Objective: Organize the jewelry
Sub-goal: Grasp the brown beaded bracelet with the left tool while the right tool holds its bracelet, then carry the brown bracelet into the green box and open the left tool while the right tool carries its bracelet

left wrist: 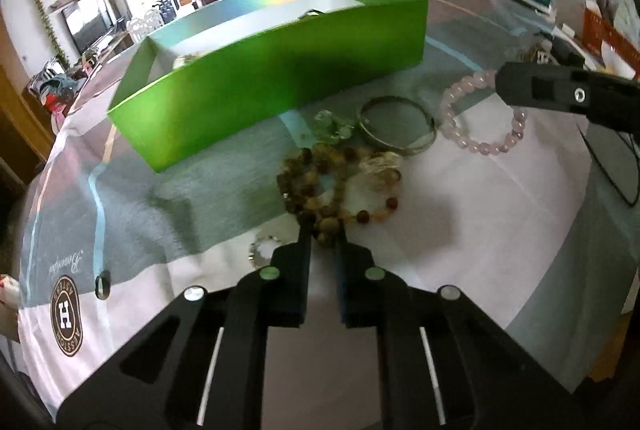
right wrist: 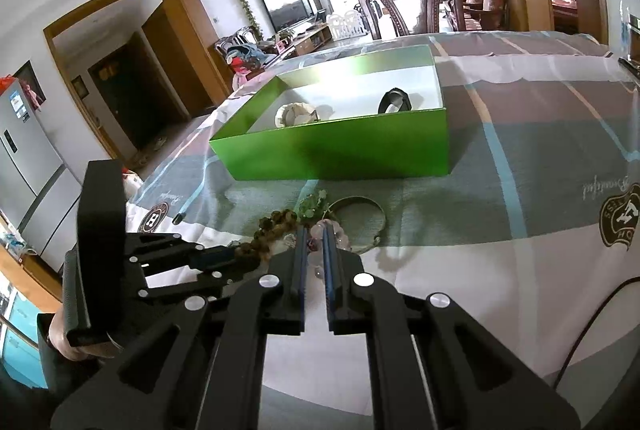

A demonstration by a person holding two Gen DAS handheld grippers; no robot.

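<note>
Where cloth (left wrist: 460, 230) drapes table, sunlit room — television (right wrist: 286, 4)

Matte black left gripper (left wrist: 322, 230), silver round screws, slim black fingers (left wrist: 305, 242)

The left gripper (left wrist: 323, 230) points steeply down, its two black fingers drawn nearly together and pinching a strand of brown beads (left wrist: 316, 198) between their tips. The right gripper (right wrist: 316, 242) tilts down at a gentler angle, its fingers almost closed and clamped on a pink bead bracelet (right wrist: 320, 230). Seen from the right wrist camera, the left gripper reaches in from the left, and part of the hand (right wrist: 64, 342) holding its handle shows below it.
</note>
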